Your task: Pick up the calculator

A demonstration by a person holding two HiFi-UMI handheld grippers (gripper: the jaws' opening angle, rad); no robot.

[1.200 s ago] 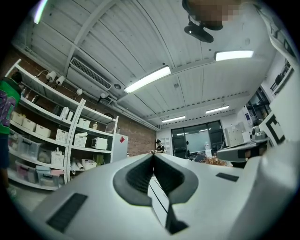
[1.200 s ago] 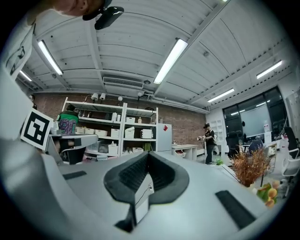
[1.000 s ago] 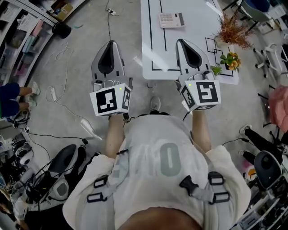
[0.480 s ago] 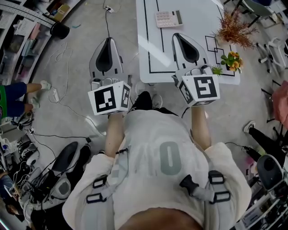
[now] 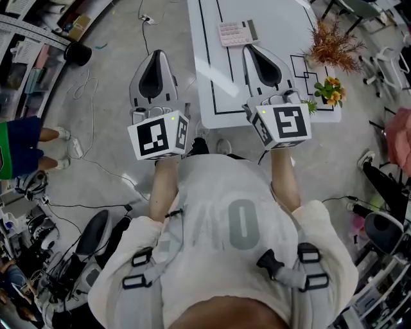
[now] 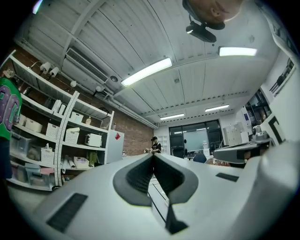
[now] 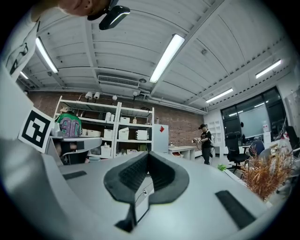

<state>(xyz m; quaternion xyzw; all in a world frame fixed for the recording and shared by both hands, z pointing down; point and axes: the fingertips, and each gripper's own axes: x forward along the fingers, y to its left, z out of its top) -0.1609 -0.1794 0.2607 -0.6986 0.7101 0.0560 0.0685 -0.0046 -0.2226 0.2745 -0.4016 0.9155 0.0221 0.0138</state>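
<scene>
Both your left tongs (image 5: pixel 157 54) and your right tongs (image 5: pixel 248 49) are closed and hold nothing. The calculator (image 5: pixel 237 32) lies flat on the white surface (image 5: pixel 282 26). Your right tongs point at it, tip just short of its near edge, and your left tongs are well to its left, over the floor (image 5: pixel 109 83).

Calculator (image 5: pixel 236 32): one item, yours to pick up. Flat, rectangular desk model. It has a pale keypad with rows of small keys and a dark display strip along one short end. It lies face up, flat on the white table (image 5: pixel 276 19), long side across your view, slightly tilted, display end to your right. Position: far part of the tabletop, just past the tip of your right gripper (image 5: pixel 249 47). Not gripped.
</scene>
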